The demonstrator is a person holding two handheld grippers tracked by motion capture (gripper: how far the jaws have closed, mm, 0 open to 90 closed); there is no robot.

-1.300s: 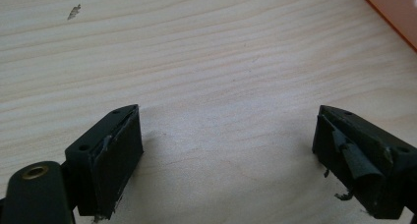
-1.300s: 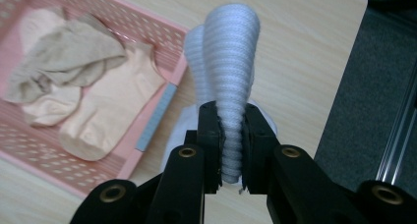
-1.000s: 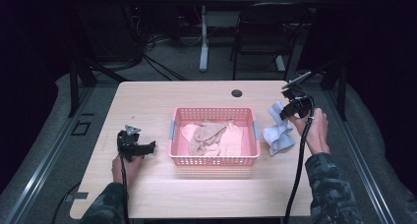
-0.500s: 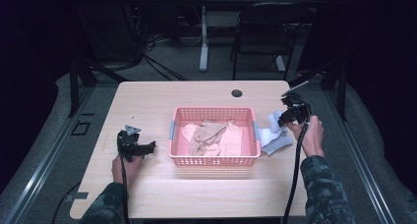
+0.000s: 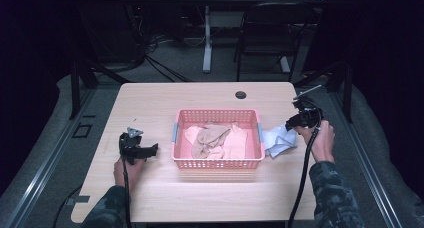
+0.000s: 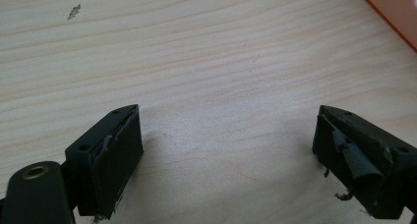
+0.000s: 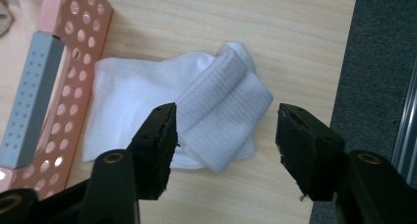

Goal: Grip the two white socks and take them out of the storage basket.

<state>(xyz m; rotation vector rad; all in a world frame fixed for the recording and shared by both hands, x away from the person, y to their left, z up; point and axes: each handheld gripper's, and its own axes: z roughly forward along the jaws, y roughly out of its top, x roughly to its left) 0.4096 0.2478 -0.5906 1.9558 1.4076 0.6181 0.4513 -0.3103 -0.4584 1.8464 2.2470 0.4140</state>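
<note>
Nearest the person, the left gripper (image 5: pixel 150 150) rested low over the bare wooden table (image 5: pixel 150 108), well to the left of the pink basket (image 5: pixel 218 163). In the left gripper view its jaws stood wide apart with nothing but wood grain between them, and a corner of the basket showed at the upper right edge. A small dark mark (image 6: pixel 74 11) lay on the wood ahead of it.

On the other side, the right gripper (image 5: pixel 290 124) hung just above the white sock (image 5: pixel 278 140), which lay crumpled on the table, touching or nearly touching the basket's right wall by its grey handle (image 7: pixel 30 101). Its jaws had just been opening, and in the right gripper view they stood apart over the sock's ribbed cuff (image 7: pixel 227 111), with no pad pressing on the cloth. The table's right edge and the grey floor (image 7: pixel 378 62) ran close beside the sock.

In the middle stood the basket, holding a heap of tan and pinkish cloths (image 5: pixel 215 140). It lay between the two grippers.

Farther off, a round dark cable hole (image 5: pixel 241 95) sat near the table's far edge. Beyond the table, a white desk leg (image 5: pixel 207 38) and a dark chair (image 5: pixel 265 33) stood in the gloom, with cables (image 5: pixel 160 63) trailing over the floor.
</note>
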